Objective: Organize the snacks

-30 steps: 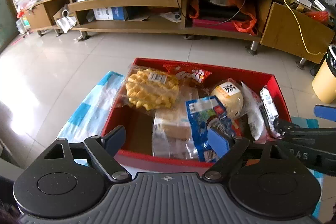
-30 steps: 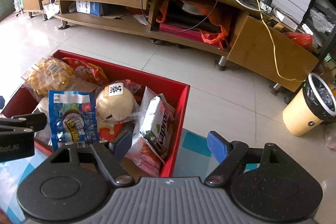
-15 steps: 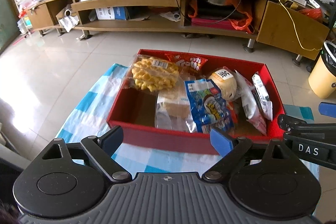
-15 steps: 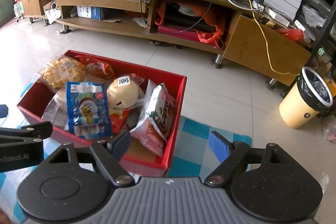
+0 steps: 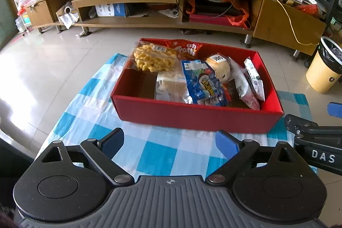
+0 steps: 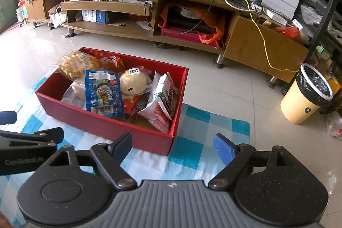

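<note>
A red box (image 5: 198, 116) sits on a blue and white checked cloth (image 5: 154, 149) on the shiny tile floor (image 5: 42, 69). The box is the main thing here, and all the snacks are inside it.

In the far left corner of the box is a clear bag of yellow waffles (image 5: 152, 57). Just beside it, against the far wall of the box, is a red chip bag (image 5: 186, 49). In the middle of the box lies a blue snack bag (image 5: 203, 83), partly on top of a clear bag of bread (image 5: 171, 87). Behind the blue bag is a round bun in a wrapper (image 5: 220, 65). At the right end of the box a white and green wafer pack (image 6: 167, 93) leans against the wall.

The left gripper (image 5: 170, 141) hangs over the cloth, just in front of the box. Its two blue fingers (image 5: 226, 143) are spread wide apart and hold nothing. The right gripper (image 6: 172, 145) is near the right front corner of the box. Its fingers are spread wide too, with nothing between them.

Behind the box, across the floor, is a long wooden TV stand (image 6: 132, 5). To the right of the box, well apart, stands a yellow trash bin (image 6: 307, 95).
</note>
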Available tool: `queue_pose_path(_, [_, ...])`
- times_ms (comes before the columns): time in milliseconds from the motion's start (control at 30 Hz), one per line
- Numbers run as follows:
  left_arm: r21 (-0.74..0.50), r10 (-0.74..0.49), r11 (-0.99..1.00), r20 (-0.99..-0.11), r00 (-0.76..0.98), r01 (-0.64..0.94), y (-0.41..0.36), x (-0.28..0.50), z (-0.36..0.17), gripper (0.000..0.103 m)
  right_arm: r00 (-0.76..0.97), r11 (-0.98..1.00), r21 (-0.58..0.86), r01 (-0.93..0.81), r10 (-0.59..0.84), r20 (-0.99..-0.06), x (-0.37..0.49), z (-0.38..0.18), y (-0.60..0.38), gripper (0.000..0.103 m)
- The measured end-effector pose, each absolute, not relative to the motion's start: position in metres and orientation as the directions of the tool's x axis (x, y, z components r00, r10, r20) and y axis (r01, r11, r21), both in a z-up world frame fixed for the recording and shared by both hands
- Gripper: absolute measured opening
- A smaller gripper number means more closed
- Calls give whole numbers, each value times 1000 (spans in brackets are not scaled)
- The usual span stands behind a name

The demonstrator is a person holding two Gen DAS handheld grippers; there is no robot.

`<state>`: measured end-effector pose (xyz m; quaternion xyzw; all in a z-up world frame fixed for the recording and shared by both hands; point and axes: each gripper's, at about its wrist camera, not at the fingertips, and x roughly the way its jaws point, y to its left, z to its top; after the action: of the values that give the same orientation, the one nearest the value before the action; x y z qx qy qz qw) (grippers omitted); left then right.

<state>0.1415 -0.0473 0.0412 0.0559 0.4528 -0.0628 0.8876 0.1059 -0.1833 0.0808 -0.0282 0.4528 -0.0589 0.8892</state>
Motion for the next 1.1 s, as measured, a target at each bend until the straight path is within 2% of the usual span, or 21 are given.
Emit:
queue_pose_path(333, [21,-80,986,-813,577,166,-42,127,43,96,596,992,-98,74,-123,-793,84,87,-177,86])
queue_pose_path(400, [24,-77,986,-812,579,166,-43,123,44,101,599,992,-99,76,-125,-791,80,88,-175,86])
queue_pose_path(533, [28,-77,986,-804,590,166,-41,115,46,103,608,992,-100,77,-126,-784,72,92,-175,86])
queue_pose_path(1100, [11,-94,986,-792,603,167,-40,95,55,103,639,991,-98,86,-131,-758,51,106,-176,86])
